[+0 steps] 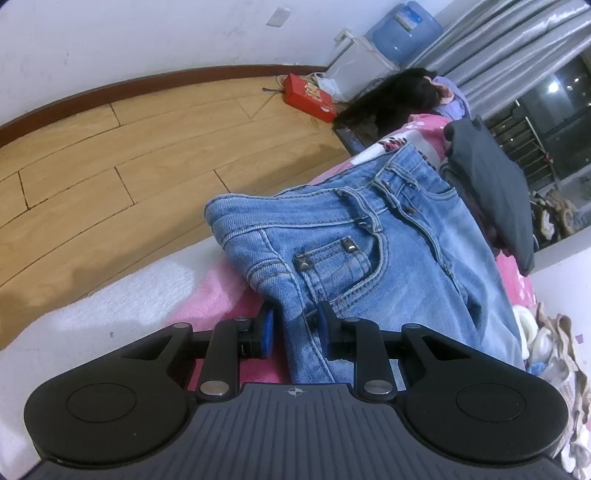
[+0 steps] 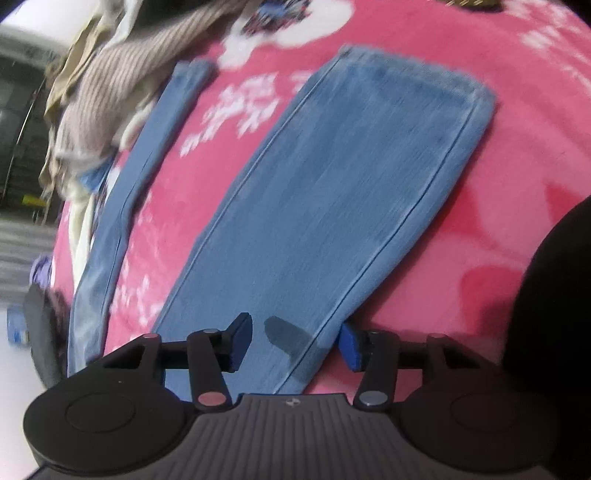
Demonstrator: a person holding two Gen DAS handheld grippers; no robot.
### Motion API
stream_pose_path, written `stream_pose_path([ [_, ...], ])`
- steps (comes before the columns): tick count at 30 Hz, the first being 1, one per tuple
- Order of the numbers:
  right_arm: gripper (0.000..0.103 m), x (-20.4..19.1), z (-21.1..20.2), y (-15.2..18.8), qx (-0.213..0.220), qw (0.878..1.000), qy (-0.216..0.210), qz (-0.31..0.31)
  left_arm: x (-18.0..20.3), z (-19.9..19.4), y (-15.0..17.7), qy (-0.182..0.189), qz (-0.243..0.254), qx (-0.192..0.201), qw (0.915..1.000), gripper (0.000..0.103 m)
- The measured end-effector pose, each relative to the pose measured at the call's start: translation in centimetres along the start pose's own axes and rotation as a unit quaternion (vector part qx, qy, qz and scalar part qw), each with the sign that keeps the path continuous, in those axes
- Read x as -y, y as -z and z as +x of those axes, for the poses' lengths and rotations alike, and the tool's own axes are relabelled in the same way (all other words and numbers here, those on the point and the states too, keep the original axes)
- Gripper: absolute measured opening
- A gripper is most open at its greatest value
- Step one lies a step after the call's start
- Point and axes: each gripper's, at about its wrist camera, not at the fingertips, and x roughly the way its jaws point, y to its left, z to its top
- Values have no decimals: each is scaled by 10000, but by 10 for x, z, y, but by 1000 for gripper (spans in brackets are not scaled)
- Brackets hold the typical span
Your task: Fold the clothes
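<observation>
Light blue jeans (image 1: 369,258) lie on a pink flowered blanket (image 1: 218,295), waistband and front pocket facing up in the left wrist view. My left gripper (image 1: 295,326) is shut on a raised fold of denim just below the pocket, its blue pads (image 1: 267,328) pressing both sides. In the right wrist view one jeans leg (image 2: 332,203) lies flat on the blanket (image 2: 480,221), and the other leg (image 2: 136,184) runs narrow along the left. My right gripper (image 2: 295,343) stands open low over the near edge of the flat leg, one pad above the denim and one beside its seam.
A heap of mixed clothes (image 2: 110,74) lies past the thin leg. A folded grey garment (image 1: 491,184) sits beyond the waistband. The bed's edge drops to a wooden floor (image 1: 110,166) with a red box (image 1: 310,98) and a water dispenser (image 1: 402,29). A dark shape (image 2: 554,295) fills the right.
</observation>
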Motion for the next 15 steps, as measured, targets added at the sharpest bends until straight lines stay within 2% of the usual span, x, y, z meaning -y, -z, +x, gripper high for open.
stream_pose_path([
  [4, 53, -12, 9, 19, -348, 9987, -262, -249, -1, -1, 1, 1, -7, 21, 10000, 23],
  [6, 48, -15, 12, 26, -433, 9979, -364, -309, -1, 0, 1, 3, -14, 26, 10000, 23],
  [10, 30, -18, 13, 33, -433, 9973, -460, -383, -1, 1, 1, 9, -18, 29, 10000, 23],
  [15, 26, -13, 14, 34, -511, 9968, -548, -290, 0, 2, 1, -3, -23, 37, 10000, 23],
])
